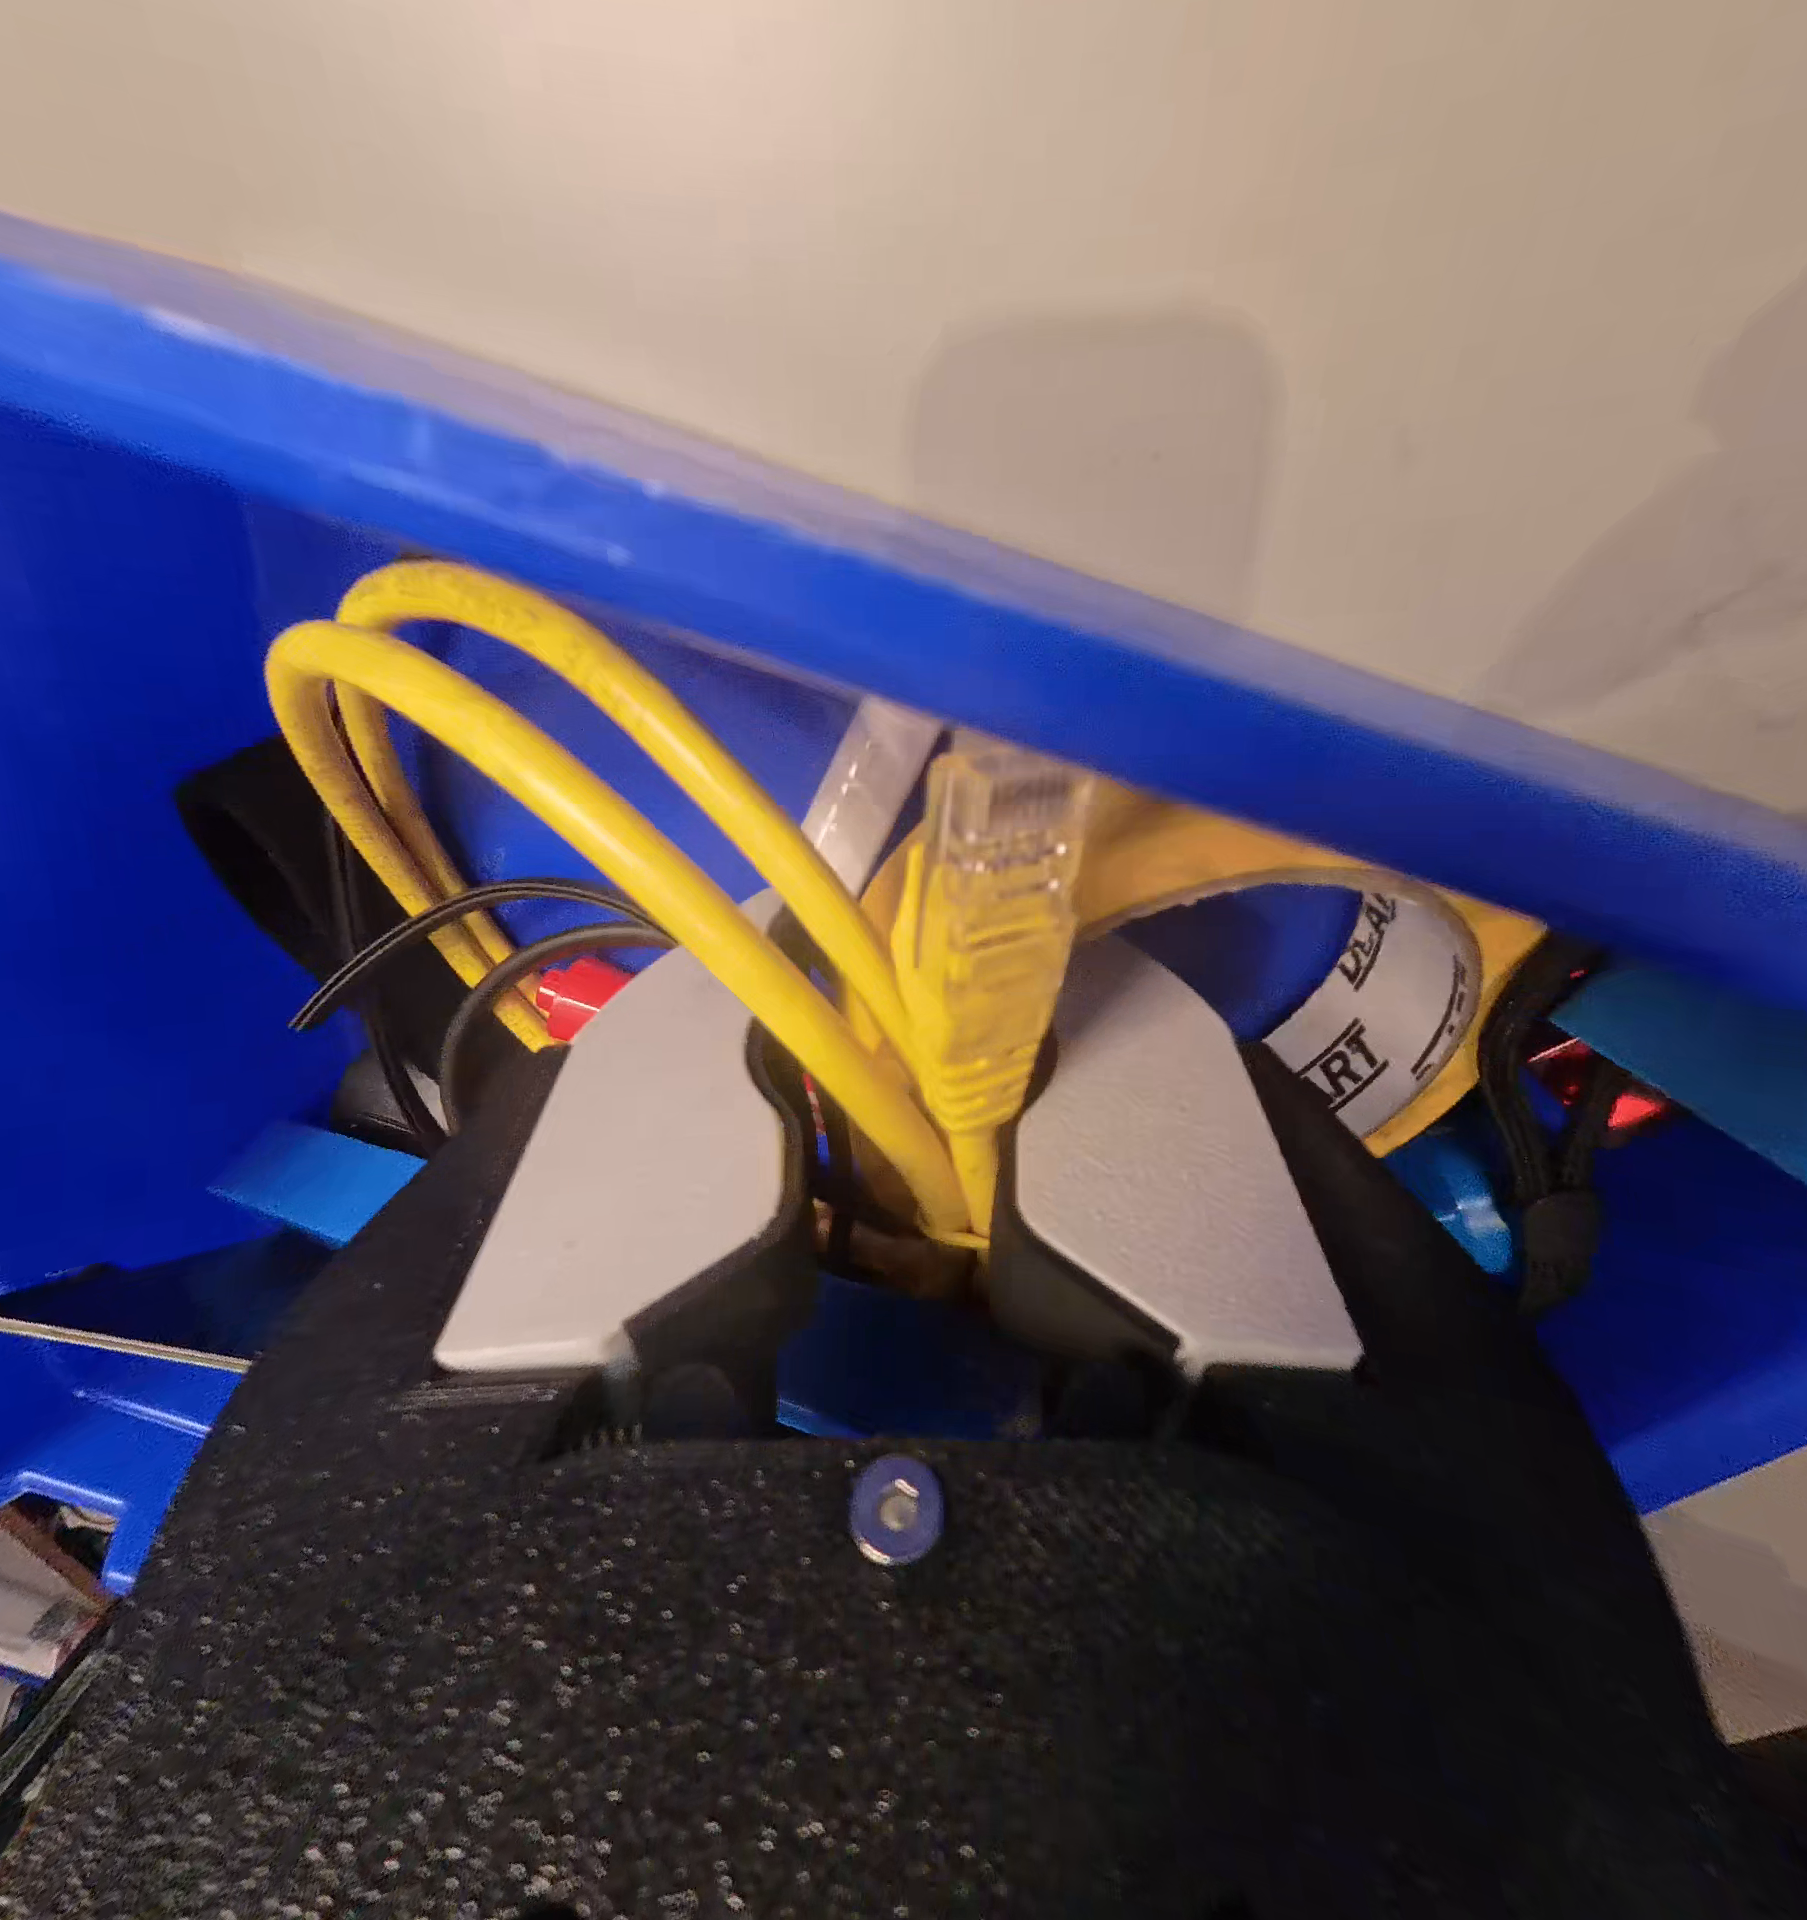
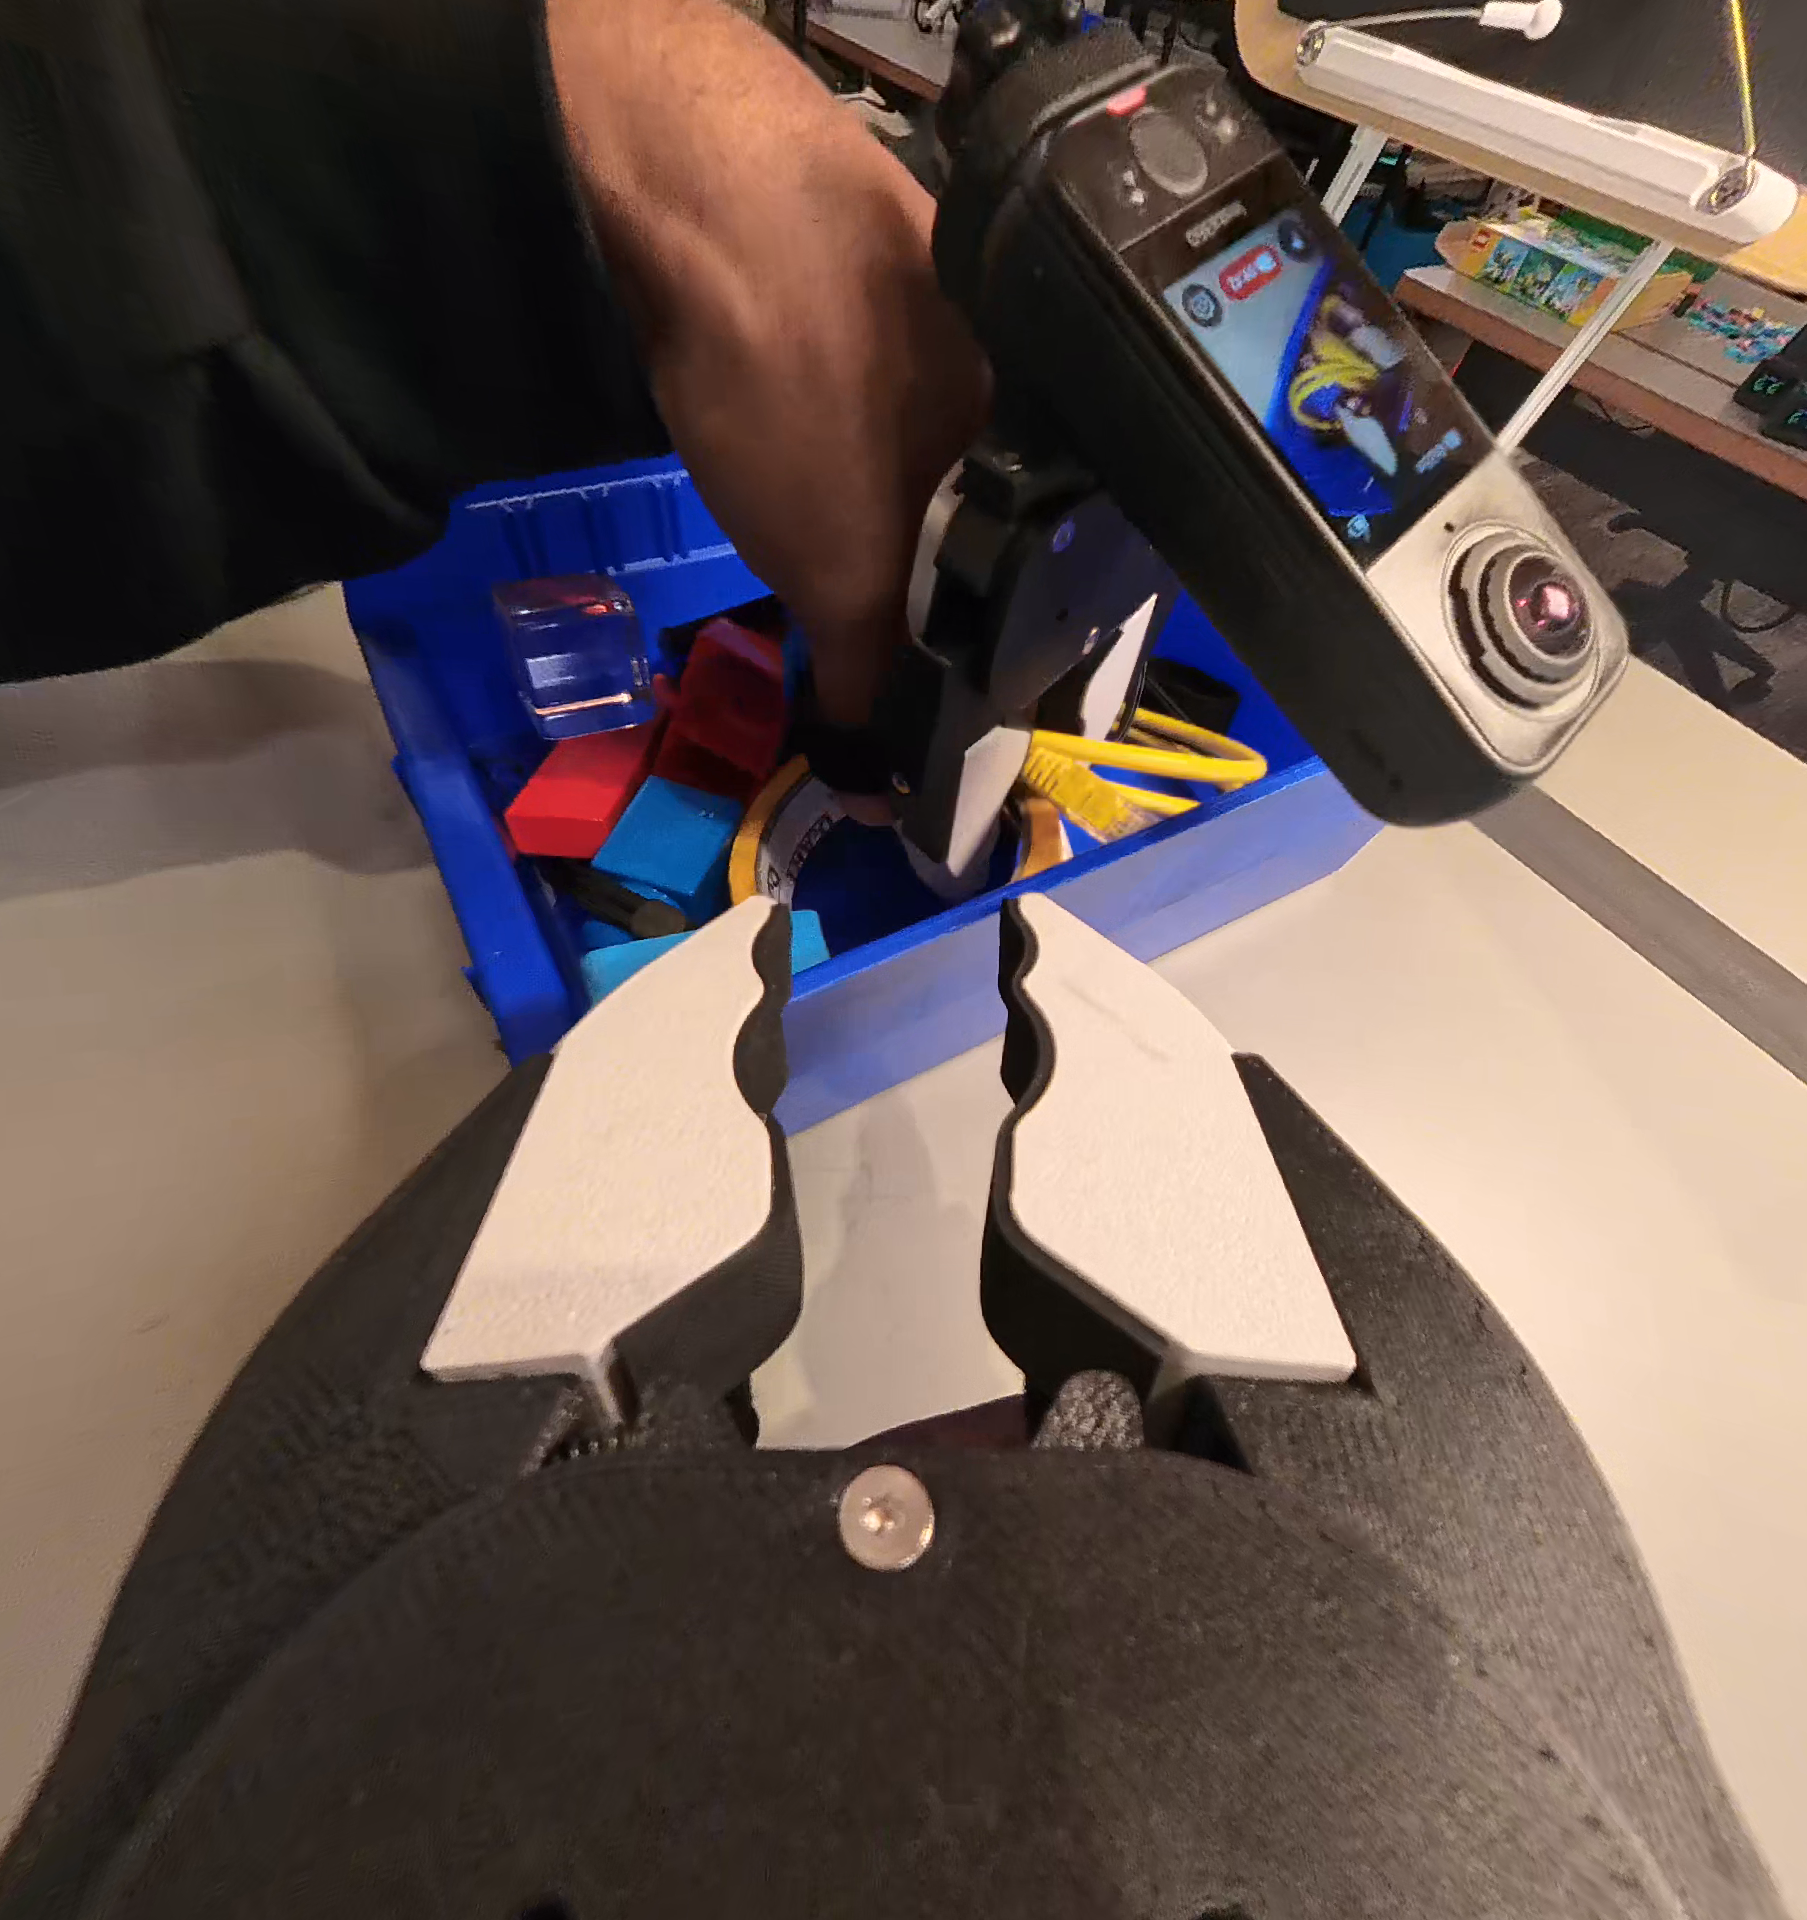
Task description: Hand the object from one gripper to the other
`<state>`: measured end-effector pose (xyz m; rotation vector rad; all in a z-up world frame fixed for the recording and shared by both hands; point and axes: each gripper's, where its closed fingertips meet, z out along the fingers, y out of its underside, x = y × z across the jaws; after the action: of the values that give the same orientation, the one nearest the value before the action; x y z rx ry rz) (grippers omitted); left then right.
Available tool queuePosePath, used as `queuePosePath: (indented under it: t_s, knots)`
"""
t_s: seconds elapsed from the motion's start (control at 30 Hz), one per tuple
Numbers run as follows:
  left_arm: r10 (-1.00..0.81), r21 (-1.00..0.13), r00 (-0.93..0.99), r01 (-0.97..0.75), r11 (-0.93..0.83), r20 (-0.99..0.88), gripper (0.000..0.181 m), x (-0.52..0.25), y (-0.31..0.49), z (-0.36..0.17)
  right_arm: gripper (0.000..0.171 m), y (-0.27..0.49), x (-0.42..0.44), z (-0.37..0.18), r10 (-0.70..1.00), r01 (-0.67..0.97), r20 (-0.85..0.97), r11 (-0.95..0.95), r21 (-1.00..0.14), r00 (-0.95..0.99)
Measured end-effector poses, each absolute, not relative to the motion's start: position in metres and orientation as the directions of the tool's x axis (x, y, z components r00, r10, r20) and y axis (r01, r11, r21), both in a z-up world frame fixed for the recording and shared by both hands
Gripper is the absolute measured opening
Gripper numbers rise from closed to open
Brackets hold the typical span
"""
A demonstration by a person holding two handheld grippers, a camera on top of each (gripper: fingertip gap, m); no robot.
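Observation:
A looped yellow network cable with a clear-tipped plug lies in a blue bin. My left gripper reaches down into the bin. Its jaws stand apart on either side of the cable bundle, which runs up between them. The right wrist view shows the same gripper inside the bin, next to the cable, held by a person's hand. My right gripper is open and empty, above the table just in front of the bin's near wall.
The bin also holds a roll of yellow tape, red and blue blocks, a clear cube and black cords. The person's forearm and the left gripper's camera hang over the bin. The pale table surrounds it. My right fingertips sit around 12 cm from my left ones.

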<state>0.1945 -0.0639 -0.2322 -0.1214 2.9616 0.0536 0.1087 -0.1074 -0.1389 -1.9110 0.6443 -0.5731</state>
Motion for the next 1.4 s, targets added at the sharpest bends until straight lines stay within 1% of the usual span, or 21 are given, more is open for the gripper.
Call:
queuePosePath:
  t_s: [0.13,0.27,0.4,0.47,0.6,0.73,0.83,0.9,0.97,1.0,1.07,1.13,1.23,1.33,1.4]
  knots:
    - [-0.074,-0.001,-0.982,-0.075,0.997,-0.176,0.035,0.194,-0.063,-0.229,0.039,-0.107,0.109,-0.139,-0.658,-0.174,0.119,-0.363,-0.915,0.744]
    - [-0.097,-0.094,-0.98,-0.081,0.992,-0.174,0.034,0.192,-0.061,-0.21,0.039,-0.108,0.11,-0.137,-0.66,-0.156,0.144,-0.374,-0.914,0.737]
    - [-0.134,-0.226,-0.982,-0.101,0.969,-0.136,0.033,0.188,-0.055,-0.185,0.039,-0.111,0.112,-0.135,-0.668,-0.126,0.198,-0.403,-0.906,0.717]
    - [-0.156,-0.314,-0.983,-0.119,0.942,-0.096,0.032,0.184,-0.054,-0.175,0.039,-0.113,0.113,-0.132,-0.673,-0.107,0.224,-0.414,-0.904,0.705]
    - [-0.187,-0.511,-0.982,-0.169,0.842,0.018,0.031,0.172,-0.057,-0.157,0.039,-0.117,0.114,-0.12,-0.689,-0.051,0.283,-0.421,-0.906,0.667]
    - [-0.188,-0.638,-0.966,-0.26,0.725,0.179,0.03,0.162,-0.059,-0.149,0.039,-0.116,0.11,-0.1,-0.686,0.048,0.36,-0.429,-0.902,0.633]
    - [-0.188,-0.685,-0.952,-0.303,0.662,0.24,0.03,0.159,-0.057,-0.139,0.037,-0.102,0.104,-0.092,-0.629,0.135,0.439,-0.471,-0.872,0.641]
    - [-0.153,-0.703,-0.941,-0.327,0.631,0.301,0.03,0.152,-0.058,-0.131,0.035,-0.091,0.104,-0.095,-0.563,0.177,0.524,-0.556,-0.812,0.639]
    - [-0.164,-0.712,-0.929,-0.361,0.602,0.333,0.03,0.152,-0.057,-0.127,0.03,-0.082,0.108,-0.099,-0.489,0.205,0.613,-0.653,-0.729,0.62]
    - [-0.173,-0.717,-0.919,-0.385,0.582,0.353,0.03,0.153,-0.056,-0.125,0.028,-0.08,0.111,-0.101,-0.466,0.192,0.634,-0.692,-0.695,0.617]
    - [-0.186,-0.73,-0.901,-0.427,0.533,0.392,0.03,0.154,-0.055,-0.119,0.03,-0.076,0.119,-0.108,-0.442,0.127,0.618,-0.739,-0.662,0.65]
    - [-0.199,-0.747,-0.878,-0.475,0.466,0.434,0.03,0.155,-0.054,-0.11,0.031,-0.069,0.126,-0.107,-0.437,0.101,0.596,-0.744,-0.66,0.673]
    - [-0.195,-0.761,-0.839,-0.543,0.355,0.507,0.03,0.155,-0.054,-0.096,0.032,-0.058,0.138,-0.104,-0.455,0.054,0.523,-0.715,-0.698,0.721]
    - [-0.225,-0.759,-0.811,-0.585,0.286,0.54,0.03,0.156,-0.053,-0.093,0.042,-0.048,0.153,-0.096,-0.505,0.015,0.462,-0.663,-0.748,0.729]
    - [-0.249,-0.758,-0.797,-0.602,0.251,0.551,0.03,0.157,-0.051,-0.092,0.044,-0.042,0.159,-0.092,-0.533,-0.009,0.417,-0.625,-0.781,0.736]
